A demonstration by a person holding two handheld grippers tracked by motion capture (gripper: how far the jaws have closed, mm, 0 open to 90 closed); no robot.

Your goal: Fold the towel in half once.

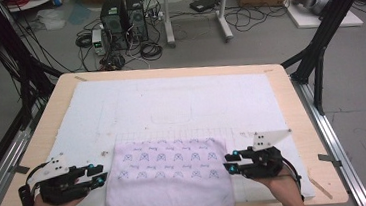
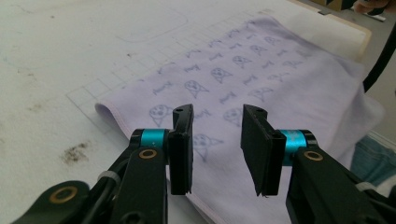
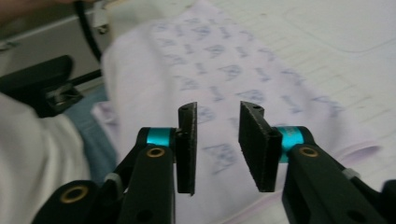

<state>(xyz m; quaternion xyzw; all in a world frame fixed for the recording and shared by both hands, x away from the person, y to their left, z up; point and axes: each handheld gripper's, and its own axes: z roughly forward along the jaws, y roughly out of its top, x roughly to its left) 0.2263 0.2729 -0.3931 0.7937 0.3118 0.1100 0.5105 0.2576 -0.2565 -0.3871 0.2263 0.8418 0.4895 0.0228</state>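
Cloth: a pale lilac towel (image 1: 170, 177) with a small blue print is lying folded at the near edge of the table (image 1: 40, 160), its front part hanging over that edge.
Left gripper (image 1: 98, 175): its jaws are standing partly open with nothing between them, hovering just beside the towel's left edge.
Right gripper (image 1: 232, 162): it is mirroring the left one at the towel's right edge, jaws partly open and gripping nothing.
Step in hand: judging by the pose, both grippers are lining up to take the towel's side edges for a fold or a pull.
Doing it well: both sets of jaws should be reaching the edges level with each other and catching every layer, so the cloth is moving square rather than skewing.
White mat (image 1: 171, 101): it is covering the table under the towel, with faint drawn outlines.
Hard to make out: the overhanging part is cut off at the bottom of the high view, the number of layers is unclear, and the right gripper view is blurring the print.
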